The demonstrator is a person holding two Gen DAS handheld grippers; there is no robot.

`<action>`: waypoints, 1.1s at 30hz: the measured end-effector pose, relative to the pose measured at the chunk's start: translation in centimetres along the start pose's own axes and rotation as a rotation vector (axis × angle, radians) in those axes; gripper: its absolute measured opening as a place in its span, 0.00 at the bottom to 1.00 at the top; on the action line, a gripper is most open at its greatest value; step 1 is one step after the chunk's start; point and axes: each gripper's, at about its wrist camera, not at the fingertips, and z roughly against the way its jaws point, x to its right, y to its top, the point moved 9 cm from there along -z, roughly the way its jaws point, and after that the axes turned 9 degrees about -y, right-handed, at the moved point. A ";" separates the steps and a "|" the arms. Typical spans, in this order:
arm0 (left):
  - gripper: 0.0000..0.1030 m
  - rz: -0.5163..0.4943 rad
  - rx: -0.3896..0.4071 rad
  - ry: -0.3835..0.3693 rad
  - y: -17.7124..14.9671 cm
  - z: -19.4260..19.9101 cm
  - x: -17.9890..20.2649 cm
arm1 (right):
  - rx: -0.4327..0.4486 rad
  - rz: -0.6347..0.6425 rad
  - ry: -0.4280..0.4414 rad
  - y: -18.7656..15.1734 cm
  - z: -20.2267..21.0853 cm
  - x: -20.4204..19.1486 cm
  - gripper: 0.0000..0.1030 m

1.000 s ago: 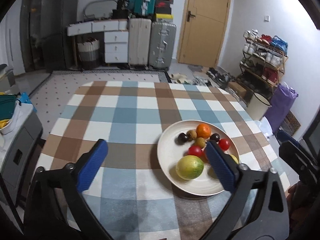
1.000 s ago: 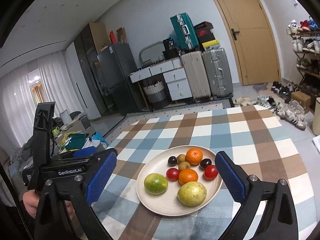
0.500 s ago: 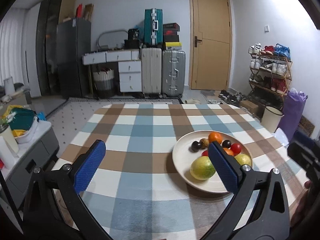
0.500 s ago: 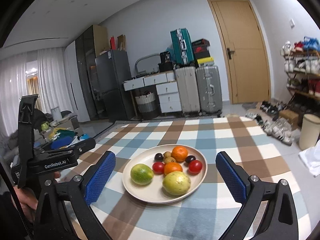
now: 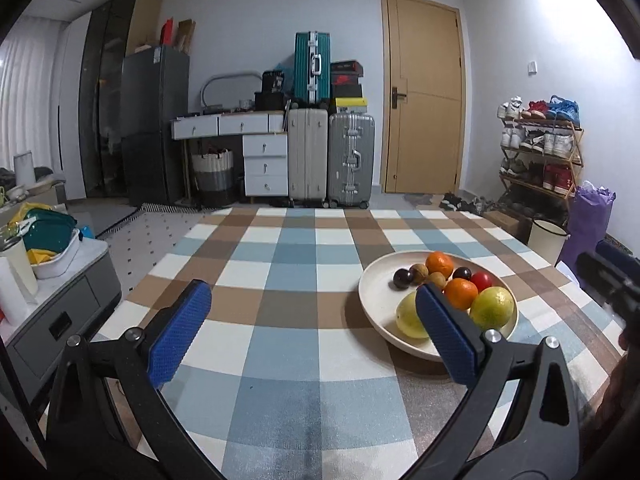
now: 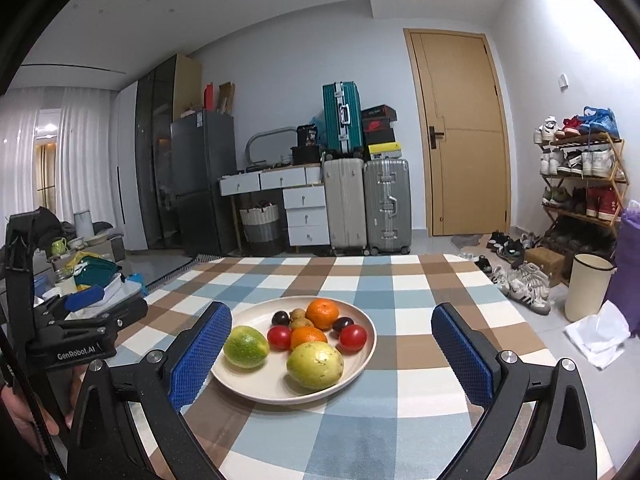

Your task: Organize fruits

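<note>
A cream plate (image 6: 256,388) sits on the checked counter (image 6: 400,288), toward its right side and nearer the front edge than the far one. All the fruit is on the plate. At its front lie a yellow-green fruit (image 6: 315,365) and, to the left of it, a green citrus (image 6: 245,346). Behind these sit an orange (image 6: 307,336) with a red tomato (image 6: 279,337) just left of it and a second red tomato (image 6: 352,338) just right of it. Toward the far rim are a second orange (image 6: 322,313), two small brown fruits (image 6: 298,315) touching each other, and a dark plum (image 6: 280,317) on the left, with another dark plum (image 6: 342,324) on the right.

The right gripper (image 6: 332,352) hangs above the front edge of the counter, its blue fingers (image 6: 199,354) spread wide and empty, the plate showing between them. The left gripper (image 5: 308,328) hangs over the front left part of the counter, also released and holding nothing; in the left wrist view its right finger (image 5: 446,338) covers part of the plate's front rim and of the green citrus (image 5: 409,316). The left gripper's body shows at the left edge of the right wrist view, held by a hand (image 6: 24,416).

Beyond the far edge of the counter stand suitcases (image 6: 366,206), a white drawer unit (image 6: 306,216) and a wooden door (image 6: 460,136); a shoe rack (image 6: 580,184) lines the right wall.
</note>
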 end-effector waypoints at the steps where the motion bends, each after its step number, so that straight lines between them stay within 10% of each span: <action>1: 0.99 -0.007 0.007 -0.002 0.1 0.2 0.2 | -0.011 0.011 0.001 -0.1 -0.2 -0.2 0.99; 33: 0.99 -0.019 0.016 -0.005 0.2 0.4 1.1 | -0.046 0.090 0.016 -0.9 -1.0 -1.7 1.00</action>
